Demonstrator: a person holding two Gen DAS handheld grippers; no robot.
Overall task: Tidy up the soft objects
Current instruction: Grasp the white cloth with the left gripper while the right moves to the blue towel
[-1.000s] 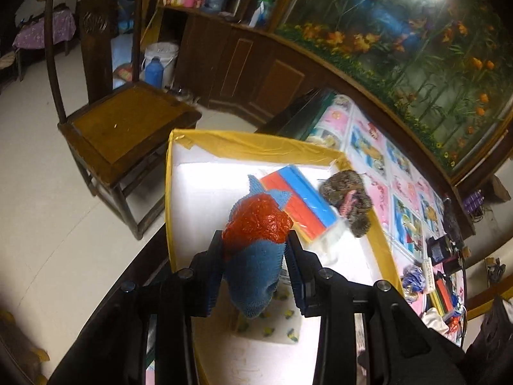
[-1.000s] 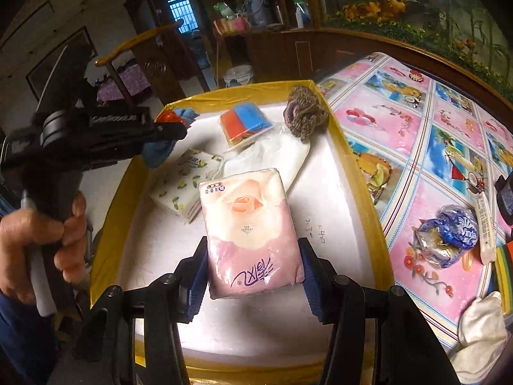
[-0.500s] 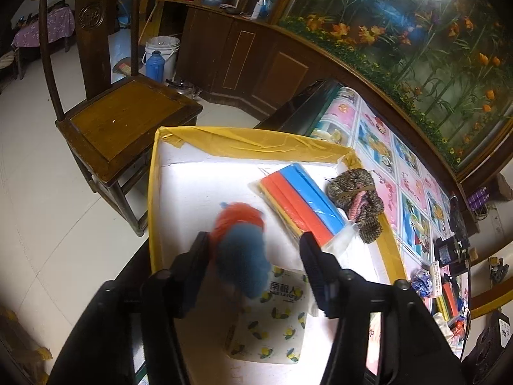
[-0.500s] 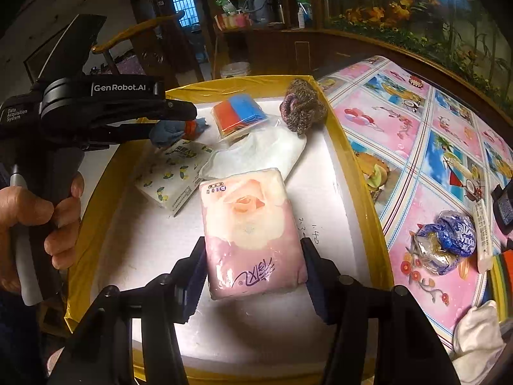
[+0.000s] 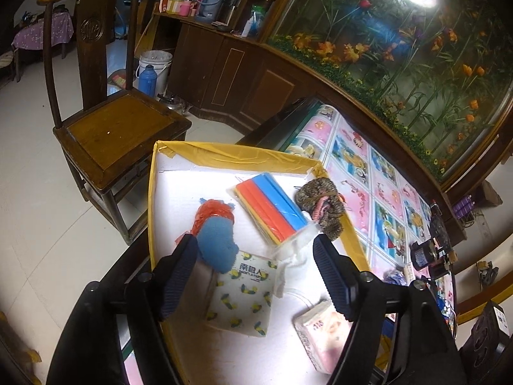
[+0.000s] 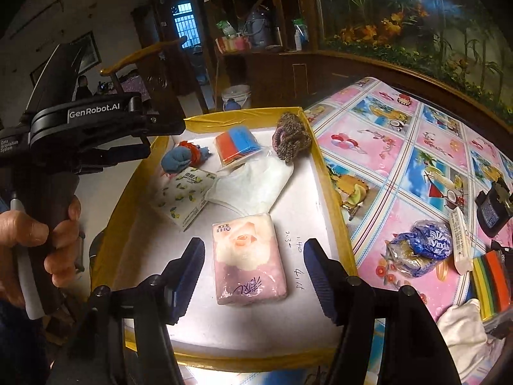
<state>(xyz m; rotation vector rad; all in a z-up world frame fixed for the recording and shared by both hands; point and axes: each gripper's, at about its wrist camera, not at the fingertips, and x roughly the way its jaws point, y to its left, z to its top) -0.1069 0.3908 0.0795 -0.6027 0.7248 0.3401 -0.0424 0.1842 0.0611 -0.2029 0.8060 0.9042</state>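
From the left wrist, the left gripper (image 5: 255,258) has just been opening and its jaws stand spread, pressing nothing, over the yellow-rimmed tray (image 5: 237,157); the blue-and-red soft toy (image 5: 215,236) lies free on the tray floor just beside the left pad, its lower edge hidden behind that pad. From the right wrist, the right gripper (image 6: 253,264) has likewise just been opening, jaws parted clear of the pink tissue pack (image 6: 248,258) lying flat between them near the tray's near rim, while the left gripper's fingertips are hard to make out against the dark background

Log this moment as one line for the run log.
left claw: opening, blue-orange soft toy released in tray | right claw: opening, pink tissue pack released, lying flat
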